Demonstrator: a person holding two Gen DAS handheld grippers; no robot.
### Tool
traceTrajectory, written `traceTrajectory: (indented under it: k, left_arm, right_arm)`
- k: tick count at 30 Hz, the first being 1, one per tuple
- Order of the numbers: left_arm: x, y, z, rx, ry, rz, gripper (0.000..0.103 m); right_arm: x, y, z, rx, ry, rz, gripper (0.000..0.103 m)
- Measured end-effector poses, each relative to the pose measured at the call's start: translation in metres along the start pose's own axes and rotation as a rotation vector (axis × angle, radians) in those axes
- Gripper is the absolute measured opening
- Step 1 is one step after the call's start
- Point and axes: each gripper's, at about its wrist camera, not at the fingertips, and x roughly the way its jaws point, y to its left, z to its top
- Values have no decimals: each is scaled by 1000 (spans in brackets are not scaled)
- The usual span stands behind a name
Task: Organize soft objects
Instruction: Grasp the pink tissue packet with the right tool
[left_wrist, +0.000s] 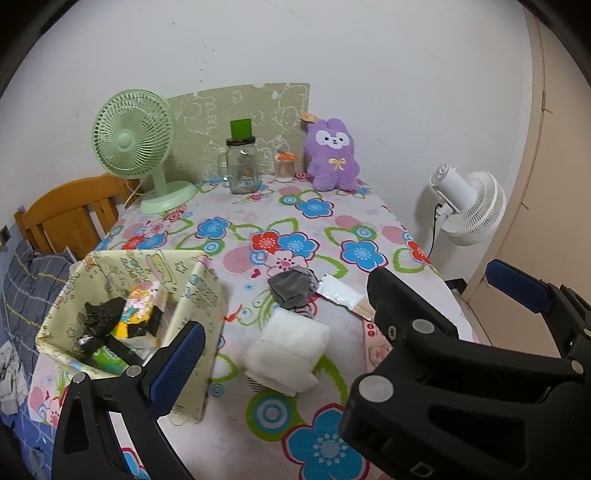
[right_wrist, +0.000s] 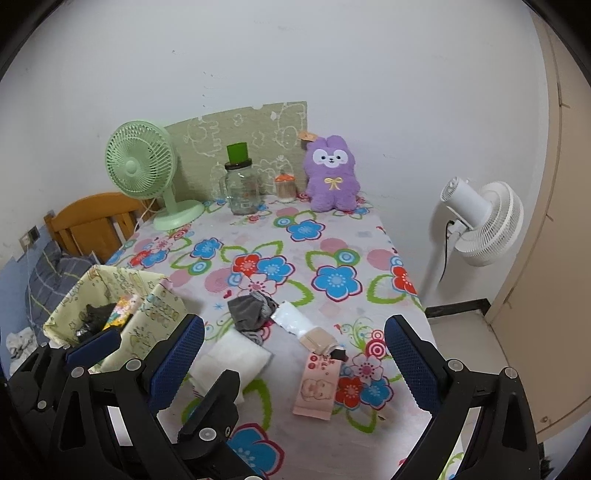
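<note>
A yellow patterned fabric bin (left_wrist: 195, 291) (right_wrist: 155, 310) stands at the table's left front, holding black cloth and colourful packs. On the floral tablecloth lie a grey sock bundle (left_wrist: 293, 288) (right_wrist: 249, 312), a white folded cloth (left_wrist: 288, 350) (right_wrist: 236, 360), a white packet (left_wrist: 338, 291) (right_wrist: 291, 319) and a pink tissue pack (right_wrist: 319, 386). A purple plush bunny (left_wrist: 332, 155) (right_wrist: 332, 173) sits at the back. My left gripper (left_wrist: 280, 332) is open above the white cloth, beside the bin. My right gripper (right_wrist: 295, 362) is open and empty over the pink pack.
A green desk fan (left_wrist: 135, 147) (right_wrist: 142, 168), a glass jar (left_wrist: 242, 166) (right_wrist: 242, 188) and a toothpick jar (right_wrist: 285, 186) stand at the back. A white floor fan (right_wrist: 484, 225) stands right of the table. A wooden bed frame (left_wrist: 70, 214) is at the left.
</note>
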Motion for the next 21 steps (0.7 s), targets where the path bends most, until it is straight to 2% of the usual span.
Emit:
traceTrajectory:
  k: [10, 21]
  left_arm:
    - [24, -6, -16, -23, 37, -28, 103]
    - [55, -8, -33, -12, 86, -1, 102]
  right_arm:
    - [21, -14, -18, 26, 21, 36, 100]
    - [52, -18, -39, 7, 72, 15, 99]
